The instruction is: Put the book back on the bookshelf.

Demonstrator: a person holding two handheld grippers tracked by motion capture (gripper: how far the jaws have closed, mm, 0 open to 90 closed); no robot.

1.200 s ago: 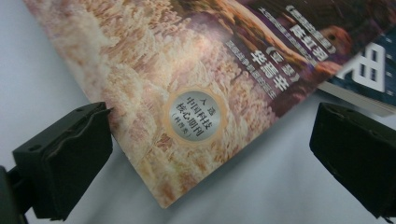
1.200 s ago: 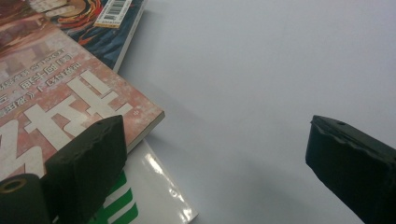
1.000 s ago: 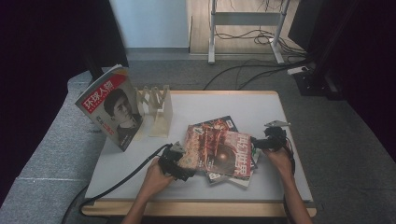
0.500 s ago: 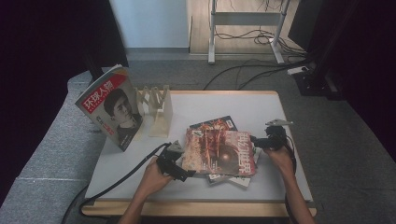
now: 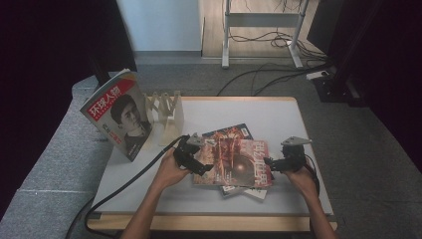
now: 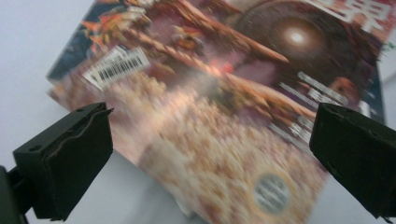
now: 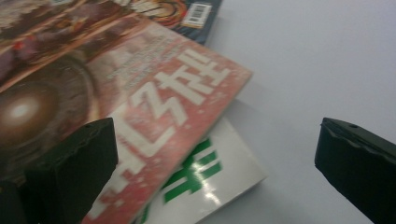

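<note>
— High view first: where is the red magazine (image 5: pixel 239 164) lying?

— It is lying flat on top of a small pile near the middle of the white table (image 5: pixel 278 117), a little to the right. A dark magazine (image 5: pixel 234 131) is sticking out from under its far edge, and a white one with green print (image 5: pixel 251 191) is peeking out at its near right corner.

— And the two grippers?

— The left gripper (image 5: pixel 201 167) is sitting at the magazine's left edge, the right gripper (image 5: pixel 268 163) at its right edge, each in a hand coming in from the near side.

— Are they gripping it?

— No. In the left gripper view the jaws are standing wide apart, with the cover (image 6: pixel 224 107) lying beyond them and nothing pressed between the pads. In the right gripper view the jaws are also standing wide, having just been opening; the red cover (image 7: pixel 154 107) and the white magazine (image 7: pixel 210 182) are lying beneath and beyond the left jaw, unclamped.

— Anything else on the table?

— A magazine with a portrait (image 5: pixel 119 114) is leaning upright at the far left, just beside a pale wooden rack (image 5: pixel 166 112).
</note>
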